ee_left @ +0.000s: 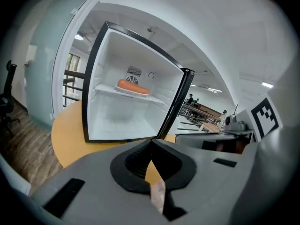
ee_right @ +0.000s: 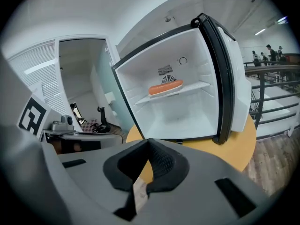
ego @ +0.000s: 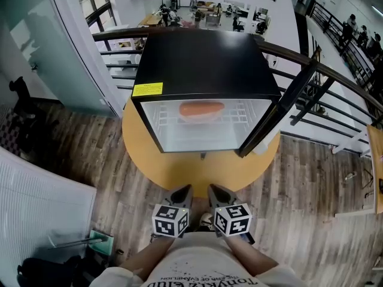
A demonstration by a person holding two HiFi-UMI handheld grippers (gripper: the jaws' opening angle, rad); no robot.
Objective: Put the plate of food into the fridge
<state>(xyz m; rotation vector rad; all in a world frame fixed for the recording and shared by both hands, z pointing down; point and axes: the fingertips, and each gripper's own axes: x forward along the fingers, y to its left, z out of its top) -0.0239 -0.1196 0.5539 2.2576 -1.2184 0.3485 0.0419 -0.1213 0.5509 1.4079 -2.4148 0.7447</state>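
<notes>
Jaws of left gripper (ego: 187, 188): pressed together, nothing between them.
Plate of food (ego: 201, 110): on wire shelf inside fridge (ego: 203, 58), well ahead of both jaw pairs.
Jaws of right gripper (ego: 212, 188): pressed together, empty.
Fridge door (ego: 281, 109): swung open rightward.

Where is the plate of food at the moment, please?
In the head view the plate of food lies centrally on the shelf inside the open fridge, which stands on the round table.

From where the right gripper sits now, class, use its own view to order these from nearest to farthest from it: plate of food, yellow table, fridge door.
1. Yellow table, just ahead and below.
2. Fridge door, swung open on the right.
3. Plate of food, deep inside, at centre.
</notes>
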